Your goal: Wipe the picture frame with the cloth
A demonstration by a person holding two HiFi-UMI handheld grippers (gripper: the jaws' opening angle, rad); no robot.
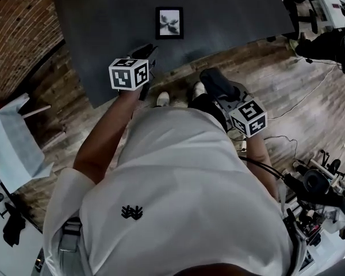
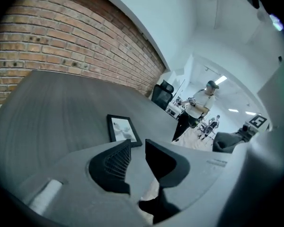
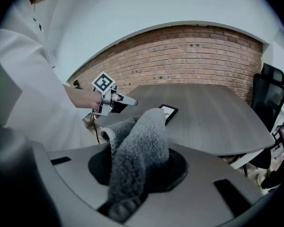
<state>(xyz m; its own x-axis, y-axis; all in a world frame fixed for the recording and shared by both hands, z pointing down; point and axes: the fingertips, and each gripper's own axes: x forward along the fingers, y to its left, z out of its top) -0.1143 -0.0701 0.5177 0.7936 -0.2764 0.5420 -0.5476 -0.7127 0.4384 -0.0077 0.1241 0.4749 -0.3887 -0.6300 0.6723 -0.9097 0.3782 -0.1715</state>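
Cloth (image 3: 135, 150) clamped and ready, frame not yet reached

The person stands at the near edge of the dark table (image 1: 103, 16). The picture frame (image 1: 169, 22) lies flat on it, face up, well apart from both tools. That flat pose suits the job, I'd say: the glass is up and the table backs it against pressure.

The right gripper (image 3: 137, 169) has its jaws closed on a grey fleecy cloth. A thick fold stands up out of the jaws and droops forward, so there is soft pile ahead of the hard tips. It is held low beside the person's body, off the table, with the frame (image 3: 168, 112) lined up beyond it. It looks poised to be carried in.

The left gripper (image 1: 146, 56) reaches over the table's near edge. Its jaws stand a little apart with nothing between them, and they point toward the frame (image 2: 124, 129) just beyond. My guess is that this one is meant to steady the frame so it doesn't skate across the smooth top under the cloth.

Wiping proper has not begun, since cloth and glass are not in contact.
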